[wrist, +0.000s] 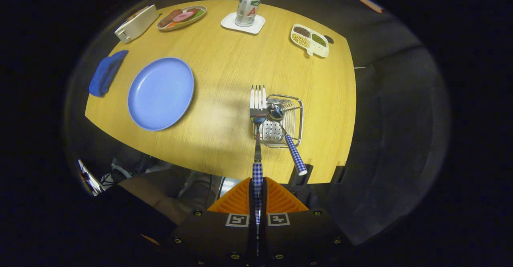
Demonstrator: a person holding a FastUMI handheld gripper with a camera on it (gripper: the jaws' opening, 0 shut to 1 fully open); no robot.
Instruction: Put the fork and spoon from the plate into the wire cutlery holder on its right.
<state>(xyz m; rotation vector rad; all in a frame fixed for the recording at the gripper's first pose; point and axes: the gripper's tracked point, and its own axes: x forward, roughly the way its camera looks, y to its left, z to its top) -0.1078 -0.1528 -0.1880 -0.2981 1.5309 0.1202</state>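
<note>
The hand-held gripper (257, 187) is raised above the near edge of the tabletop (224, 70), looking down at it. Its two fingers are closed tight on the checked handle of one fork (258, 110), which sticks straight out ahead of them with its tines pointing away. The fork's head lies over the left side of the single wire cutlery holder (282, 120), though from this height it is hard to say whether it touches the wire.

One spoon (285, 136) already sits in the holder, bowl inside, its checked handle leaning out over the near rim toward the fingers. One blue plate (161, 93) lies well to the left of the holder with nothing on it.

Beyond these, along the far side: one white box (136, 23), one oval dish of food (181, 17), one bottle (248, 7) on a square coaster (230, 22), and one divided tray (309, 39) of beans. One blue cloth (106, 72) lies left of the plate.
</note>
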